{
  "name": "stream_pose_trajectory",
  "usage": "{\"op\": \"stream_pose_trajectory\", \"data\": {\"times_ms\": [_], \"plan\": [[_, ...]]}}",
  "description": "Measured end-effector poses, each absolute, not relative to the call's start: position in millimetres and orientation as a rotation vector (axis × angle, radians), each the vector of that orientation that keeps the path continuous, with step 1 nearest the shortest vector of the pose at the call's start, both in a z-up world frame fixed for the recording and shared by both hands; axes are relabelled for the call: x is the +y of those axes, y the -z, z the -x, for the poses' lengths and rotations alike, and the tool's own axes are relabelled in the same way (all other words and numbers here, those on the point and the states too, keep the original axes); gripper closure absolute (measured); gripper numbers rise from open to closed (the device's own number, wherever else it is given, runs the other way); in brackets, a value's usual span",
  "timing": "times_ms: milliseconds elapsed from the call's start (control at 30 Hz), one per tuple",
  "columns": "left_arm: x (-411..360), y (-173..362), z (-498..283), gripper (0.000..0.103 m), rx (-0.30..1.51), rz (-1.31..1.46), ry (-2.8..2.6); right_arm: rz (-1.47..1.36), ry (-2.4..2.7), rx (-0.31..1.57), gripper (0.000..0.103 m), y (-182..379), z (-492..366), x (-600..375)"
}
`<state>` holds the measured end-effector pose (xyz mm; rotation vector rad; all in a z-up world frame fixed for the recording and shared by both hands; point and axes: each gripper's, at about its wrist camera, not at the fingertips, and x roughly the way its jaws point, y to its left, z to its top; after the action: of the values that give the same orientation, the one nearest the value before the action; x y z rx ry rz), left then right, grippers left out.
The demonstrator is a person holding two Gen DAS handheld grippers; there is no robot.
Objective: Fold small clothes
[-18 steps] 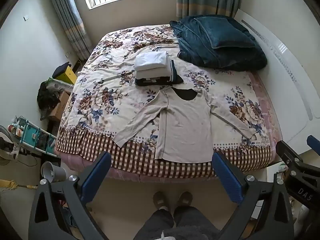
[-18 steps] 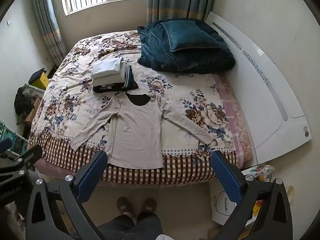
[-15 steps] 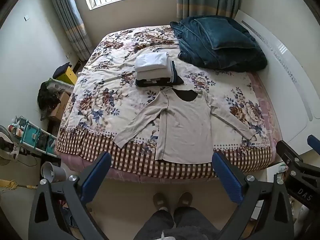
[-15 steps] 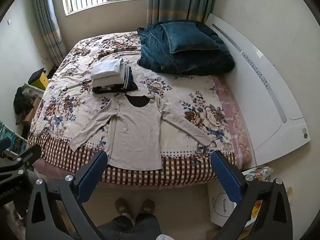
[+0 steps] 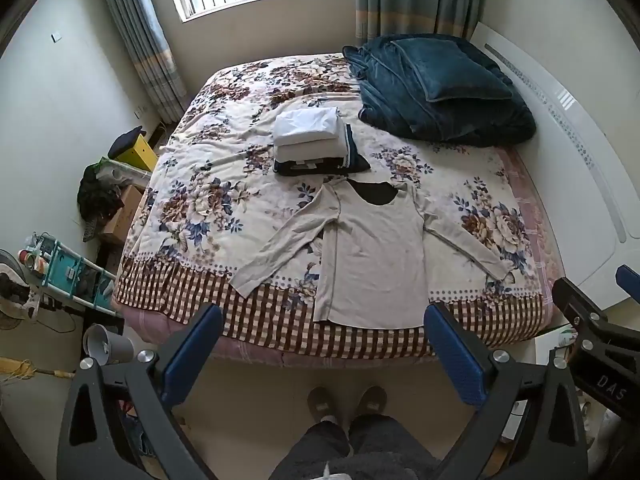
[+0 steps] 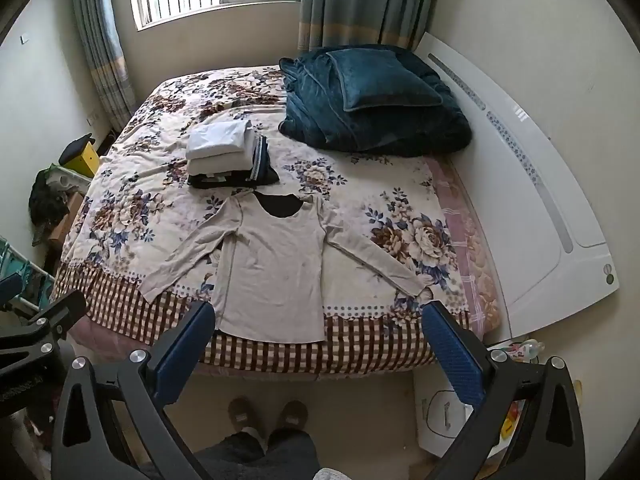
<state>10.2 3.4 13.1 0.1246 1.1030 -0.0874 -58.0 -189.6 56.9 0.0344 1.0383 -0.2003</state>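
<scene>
Beige long-sleeved cotton top, flat at the floral bed's near edge. Left tongs and right tongs released, empty. Grey cup: left view only.

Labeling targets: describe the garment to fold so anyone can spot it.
On the floral bed, near its checked front edge, lies a beige long-sleeved top, spread flat, sleeves angled outward. Unlike the folded stack just behind its dark neckline, it is unfolded.

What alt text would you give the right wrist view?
A beige shirt lies flat, sleeves spread, on a floral bed, unfolded. Behind it are folded clothes; the open right gripper hangs before the bed.
</scene>
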Motion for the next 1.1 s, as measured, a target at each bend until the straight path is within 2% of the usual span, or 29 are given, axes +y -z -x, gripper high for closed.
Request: {"op": "stream_pose_trajectory", "data": {"times_ms": [1100], "plan": [[4.6, -17.8, -6.5, 0.0, 1.078, -0.129, 0.084, -0.037, 0.191, 1.025, 0.0, -67.7, 71.5, -181.5]]}}
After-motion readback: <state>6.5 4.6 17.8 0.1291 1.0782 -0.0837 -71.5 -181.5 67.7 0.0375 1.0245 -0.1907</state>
